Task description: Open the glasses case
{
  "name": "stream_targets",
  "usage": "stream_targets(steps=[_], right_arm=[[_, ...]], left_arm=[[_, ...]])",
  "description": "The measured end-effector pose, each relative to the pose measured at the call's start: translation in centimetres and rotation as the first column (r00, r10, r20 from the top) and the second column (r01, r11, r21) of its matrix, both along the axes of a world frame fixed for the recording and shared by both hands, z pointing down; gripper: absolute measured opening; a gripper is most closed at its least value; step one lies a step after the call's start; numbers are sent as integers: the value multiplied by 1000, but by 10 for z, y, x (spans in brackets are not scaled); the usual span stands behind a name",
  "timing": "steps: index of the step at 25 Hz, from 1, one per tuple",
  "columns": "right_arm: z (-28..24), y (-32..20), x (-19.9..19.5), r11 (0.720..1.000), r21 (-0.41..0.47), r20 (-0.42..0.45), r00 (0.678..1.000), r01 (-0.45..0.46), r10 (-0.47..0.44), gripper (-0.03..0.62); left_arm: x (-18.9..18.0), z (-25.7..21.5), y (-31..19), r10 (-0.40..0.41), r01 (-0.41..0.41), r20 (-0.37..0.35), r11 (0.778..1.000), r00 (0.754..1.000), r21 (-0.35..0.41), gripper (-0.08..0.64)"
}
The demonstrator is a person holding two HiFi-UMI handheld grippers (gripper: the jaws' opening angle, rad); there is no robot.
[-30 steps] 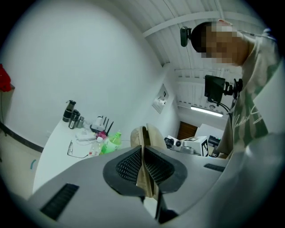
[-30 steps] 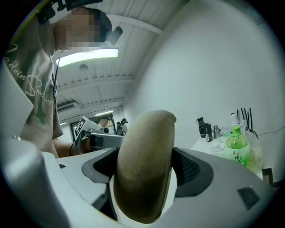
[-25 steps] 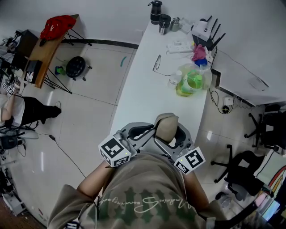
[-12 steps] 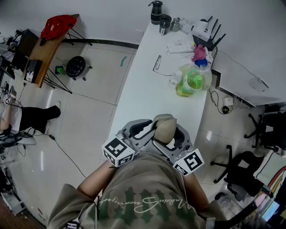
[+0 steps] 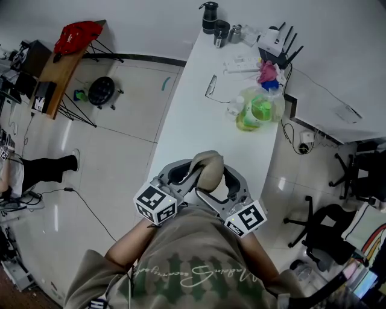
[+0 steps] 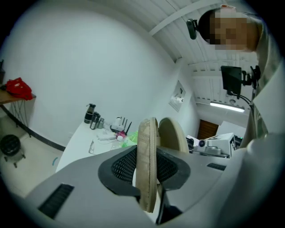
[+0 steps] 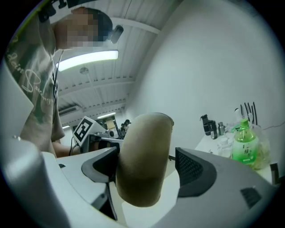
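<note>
The beige glasses case [image 5: 207, 169] is held up over the near end of the white table [image 5: 199, 121], between both grippers. In the left gripper view it shows edge-on as two halves slightly parted, the zipped half [image 6: 148, 164] in front and the other half [image 6: 174, 136] behind. My left gripper [image 5: 188, 173] [image 6: 149, 168] has just been closing, and the zipped half stands between its pads, which touch it. My right gripper [image 5: 220, 187] [image 7: 147, 173] is shut on the rounded body of the case [image 7: 143, 160].
Further along the table lie a pair of glasses [image 5: 211, 86], a green bottle in a plastic bag [image 5: 256, 111], a power strip [image 5: 243, 62], a router [image 5: 274, 41] and a dark flask [image 5: 210, 16]. An office chair [image 5: 325, 235] stands at the right, and a side table with a red bag [image 5: 78, 36] at the left.
The case has tipped and shifted left and a little nearer. The left gripper has moved with it and taken a wider hold. The right gripper has barely moved.
</note>
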State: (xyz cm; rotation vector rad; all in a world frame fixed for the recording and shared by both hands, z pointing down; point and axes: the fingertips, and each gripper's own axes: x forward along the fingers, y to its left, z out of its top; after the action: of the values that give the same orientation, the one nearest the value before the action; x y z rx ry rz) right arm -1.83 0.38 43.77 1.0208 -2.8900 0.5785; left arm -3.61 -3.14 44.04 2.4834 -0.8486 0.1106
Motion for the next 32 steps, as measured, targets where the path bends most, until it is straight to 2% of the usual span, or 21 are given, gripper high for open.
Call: stream_targets(steps=[3, 5, 7, 11, 17, 20, 22, 26, 29, 32], right_arm=[[13, -2, -1, 1000, -12, -121, 992, -24, 23, 393], [20, -2, -4, 999, 28, -243, 969, -31, 37, 393], [20, -1, -5, 996, 72, -319, 945, -47, 68, 393], [20, -2, -10, 999, 40, -299, 953, -31, 42, 393], [12, -2, -11, 996, 90, -313, 949, -22, 50, 393], [9, 0, -13, 994, 106, -344, 937, -18, 53, 393], [8, -2, -12, 989, 144, -406, 910, -30, 86, 393], [-4, -8, -14, 959, 281, -527, 832, -22, 173, 393], [-3, -6, -19, 956, 292, -559, 814, 13, 160, 393], [3, -3, -23, 948, 311, -621, 770, 68, 149, 393]], left_arm=[[-8, 8, -6, -48, 48, 45, 999, 998, -12, 91], [-8, 14, -5, -59, 60, 86, 998, 995, -13, 92], [-11, 18, -5, -88, 91, 90, 995, 992, -30, 91], [-17, 18, -6, -107, 110, 67, 993, 992, -37, 91], [-16, 13, -7, -91, 93, 45, 995, 995, -37, 91], [-18, 10, -9, -108, 109, 39, 994, 993, -25, 91], [-20, 11, -11, -136, 137, 43, 990, 990, -32, 91], [-26, 17, -17, -218, 219, 24, 972, 976, -85, 91], [-31, 14, -17, -264, 262, -14, 961, 964, -95, 91], [-31, 9, -17, -290, 286, -46, 954, 956, -87, 91]])
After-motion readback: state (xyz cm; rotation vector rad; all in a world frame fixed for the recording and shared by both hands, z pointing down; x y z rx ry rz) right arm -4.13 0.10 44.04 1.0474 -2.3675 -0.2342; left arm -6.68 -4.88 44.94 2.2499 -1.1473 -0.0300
